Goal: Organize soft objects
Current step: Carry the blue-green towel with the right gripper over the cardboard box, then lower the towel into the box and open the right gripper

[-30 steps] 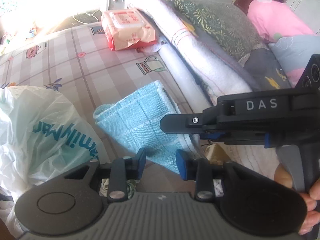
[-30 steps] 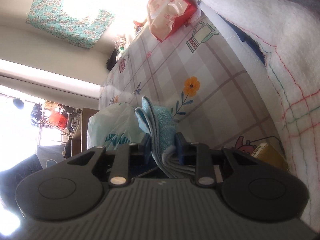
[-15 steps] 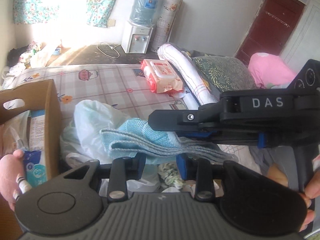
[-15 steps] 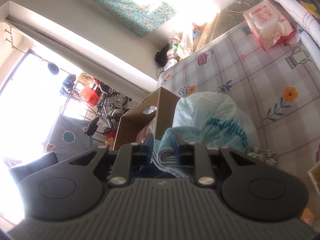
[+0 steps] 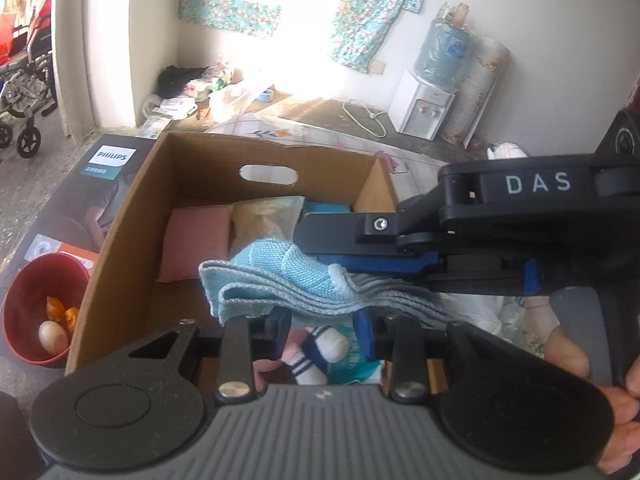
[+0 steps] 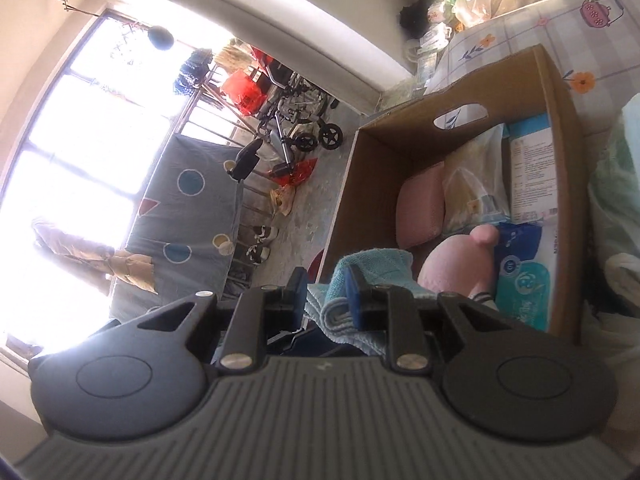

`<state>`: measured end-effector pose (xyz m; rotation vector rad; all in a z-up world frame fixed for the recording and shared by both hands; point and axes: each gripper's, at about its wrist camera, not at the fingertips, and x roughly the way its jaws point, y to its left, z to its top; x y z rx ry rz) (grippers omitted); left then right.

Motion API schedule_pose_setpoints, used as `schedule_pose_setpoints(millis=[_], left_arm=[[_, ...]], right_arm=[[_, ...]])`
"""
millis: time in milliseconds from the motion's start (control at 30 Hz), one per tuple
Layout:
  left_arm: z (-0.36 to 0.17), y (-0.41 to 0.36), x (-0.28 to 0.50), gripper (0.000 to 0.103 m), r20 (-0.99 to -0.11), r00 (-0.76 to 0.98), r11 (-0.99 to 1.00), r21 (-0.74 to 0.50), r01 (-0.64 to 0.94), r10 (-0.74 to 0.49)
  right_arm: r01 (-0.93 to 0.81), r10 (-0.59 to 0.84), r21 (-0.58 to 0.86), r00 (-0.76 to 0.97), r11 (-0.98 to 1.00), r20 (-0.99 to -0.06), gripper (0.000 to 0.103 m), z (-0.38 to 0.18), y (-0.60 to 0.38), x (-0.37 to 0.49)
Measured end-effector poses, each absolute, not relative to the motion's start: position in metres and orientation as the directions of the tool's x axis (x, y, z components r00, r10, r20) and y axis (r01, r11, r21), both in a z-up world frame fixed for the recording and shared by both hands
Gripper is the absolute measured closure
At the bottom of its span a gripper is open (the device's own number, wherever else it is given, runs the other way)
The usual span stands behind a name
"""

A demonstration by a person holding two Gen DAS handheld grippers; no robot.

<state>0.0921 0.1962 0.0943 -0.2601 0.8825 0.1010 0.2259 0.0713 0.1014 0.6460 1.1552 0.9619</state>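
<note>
Hanging folded blue towel (image 5: 280, 284) pinched in right claw (image 6: 327, 296).

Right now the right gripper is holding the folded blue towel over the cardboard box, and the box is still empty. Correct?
Not quite. The right gripper does hold the folded blue towel over the cardboard box, but the box is not empty: the right wrist view shows a pink cushion, a pink plush toy and packaged goods inside.

Two handheld grippers are showing: black bodies, ribbed grey bases with round black discs, silver screws and blue jaw pads. The right gripper (image 5: 400, 256) is bearing white "DAS" lettering.
</note>
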Motion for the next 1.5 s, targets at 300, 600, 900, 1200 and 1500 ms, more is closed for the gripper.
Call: schedule_pose_setpoints(millis=[300,600,900,1200,1500], left_arm=[[0.053,0.259,0.107,0.068,-0.841,0.530,0.940,-0.087,-0.329,0.108],[0.052,0.277,0.093,0.049,-0.829,0.546,0.930,-0.097,-0.354,0.121],[0.063,0.273,0.086,0.048,-0.794,0.592,0.932,-0.098,-0.349,0.138],[0.078,0.282,0.065,0.044,-0.748,0.643,0.913,-0.134,-0.386,0.163],[0.092,0.302,0.050,0.041,-0.710,0.661,0.881,-0.125,-0.457,0.242]], right_arm=[[-0.183,0.875,0.857,0.045,0.482,-0.482,0.083,0.051,0.152,0.236],[-0.111,0.844,0.839,-0.009,0.533,-0.537,0.080,0.016,0.153,0.230],[-0.169,0.848,0.832,0.054,0.528,-0.527,0.076,0.043,0.132,0.230],[-0.343,0.782,0.723,0.057,0.599,-0.621,0.062,0.057,0.123,0.216],[-0.537,0.711,0.527,0.216,0.659,-0.669,0.063,0.072,0.153,0.227]])
